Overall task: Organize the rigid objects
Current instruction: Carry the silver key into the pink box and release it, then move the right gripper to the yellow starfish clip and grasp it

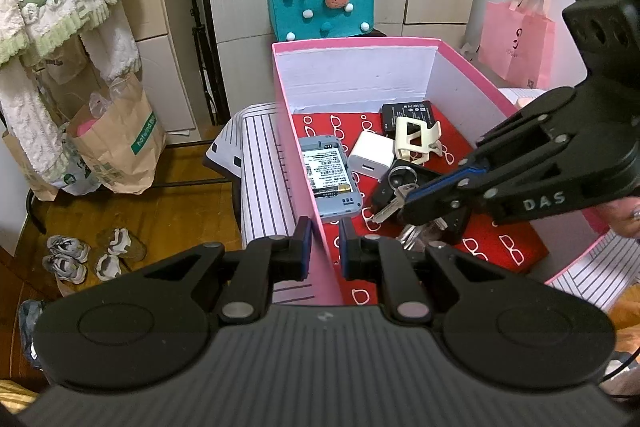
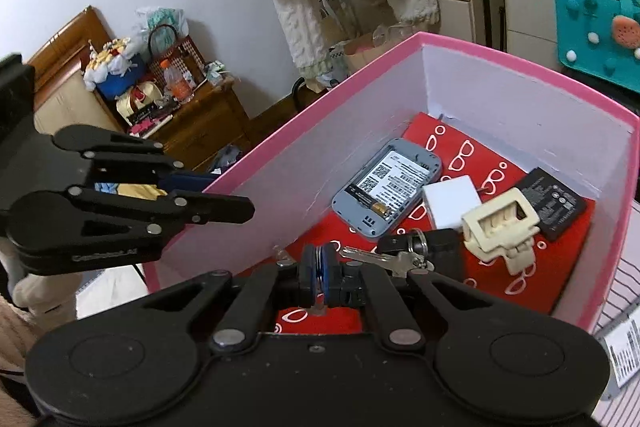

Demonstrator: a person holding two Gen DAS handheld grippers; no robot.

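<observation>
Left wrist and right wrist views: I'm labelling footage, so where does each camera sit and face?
Left wrist: on the left gripper, clamped on the pink box wall, facing in; the right gripper shows.
Right wrist: on the right gripper, over the keys, facing into the box; the left gripper shows.
Shared: the box, keys, white charger.

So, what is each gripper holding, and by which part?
The left gripper clamps the pink box by its side wall's rim. The right gripper seems to pinch the key bunch by a thin metal piece; which piece is hidden.
</observation>
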